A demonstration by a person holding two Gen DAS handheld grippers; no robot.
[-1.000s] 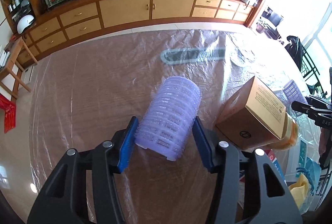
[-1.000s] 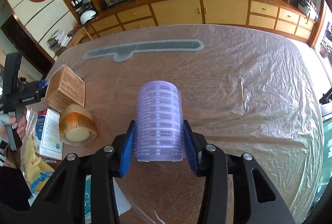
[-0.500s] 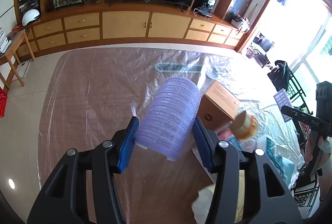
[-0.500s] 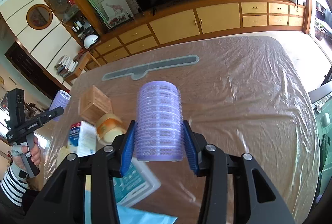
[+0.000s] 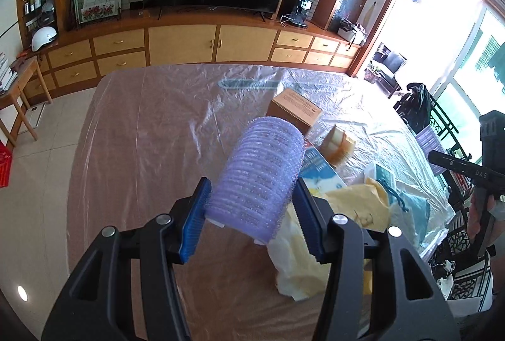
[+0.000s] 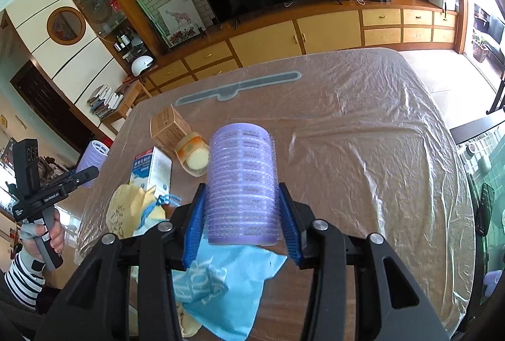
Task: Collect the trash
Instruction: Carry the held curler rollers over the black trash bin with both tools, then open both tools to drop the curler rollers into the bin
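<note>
1. Both jaws are clamped: the left gripper (image 5: 252,199) pinches a purple hair roller (image 5: 262,173) across its sides, and the right gripper (image 6: 241,205) pinches a second roller (image 6: 242,183) likewise, so neither springy tube can slip.
2. Each roller hangs well above the plastic-covered counter (image 6: 363,151), probably to clear the clutter.
3. Remaining trash lies together near one edge: cardboard box (image 6: 165,128), milk carton (image 6: 153,169), tape roll (image 6: 192,153), yellow bag (image 5: 353,208), blue bag (image 6: 227,284).

A wooden surface (image 6: 363,151) lies under crinkled clear plastic sheeting (image 6: 394,126). On it, near 1 side, rest a brown carton (image 6: 167,128), a tape roll (image 6: 192,156), a milk box (image 6: 154,169), a yellow bag (image 6: 129,210) and a blue bag (image 6: 221,287).
</note>
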